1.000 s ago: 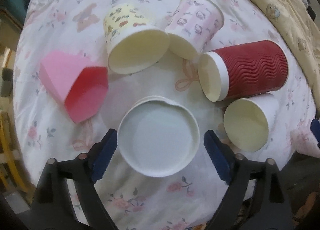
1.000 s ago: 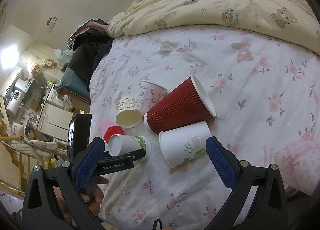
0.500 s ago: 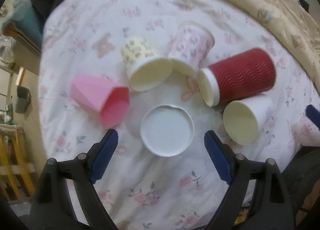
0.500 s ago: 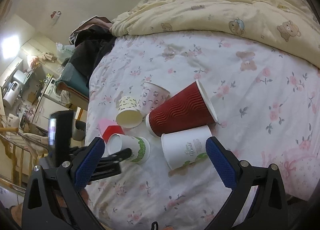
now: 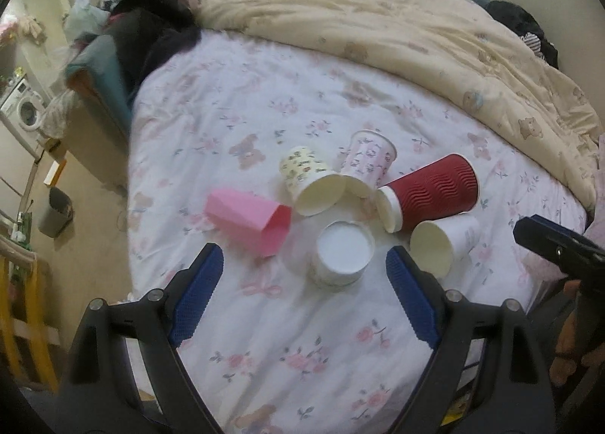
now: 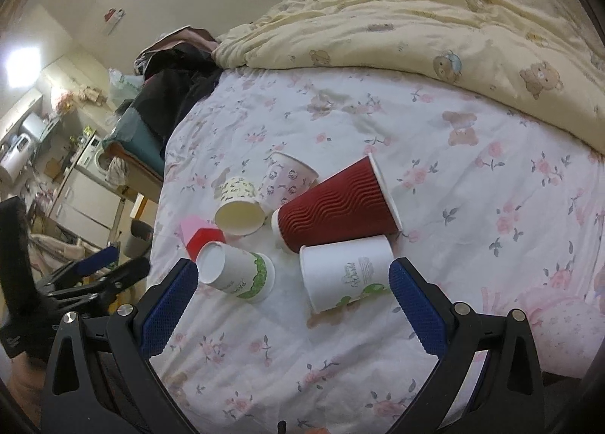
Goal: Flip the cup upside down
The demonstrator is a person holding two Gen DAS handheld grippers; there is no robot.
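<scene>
A white cup with a green band (image 5: 342, 256) (image 6: 236, 270) stands upside down on the floral bedsheet, its base facing up. Around it lie a pink cup (image 5: 249, 220), a yellow patterned cup (image 5: 310, 180), a pale pink cup (image 5: 368, 160), a red ribbed cup (image 5: 433, 192) (image 6: 336, 205) and a white cup with green print (image 5: 442, 245) (image 6: 348, 273), all on their sides. My left gripper (image 5: 304, 298) is open and empty, hovering near and above the upturned cup. My right gripper (image 6: 289, 303) is open and empty, in front of the cups.
A cream teddy-bear duvet (image 5: 397, 37) is bunched at the back of the bed. Dark clothes (image 5: 151, 29) lie at the back left. The bed's left edge (image 5: 130, 177) drops to the floor, where a bin (image 5: 56, 211) stands.
My left gripper has pulled back and up from the upturned white cup, so the cups look smaller and more of the bed shows. My right gripper has barely moved.
</scene>
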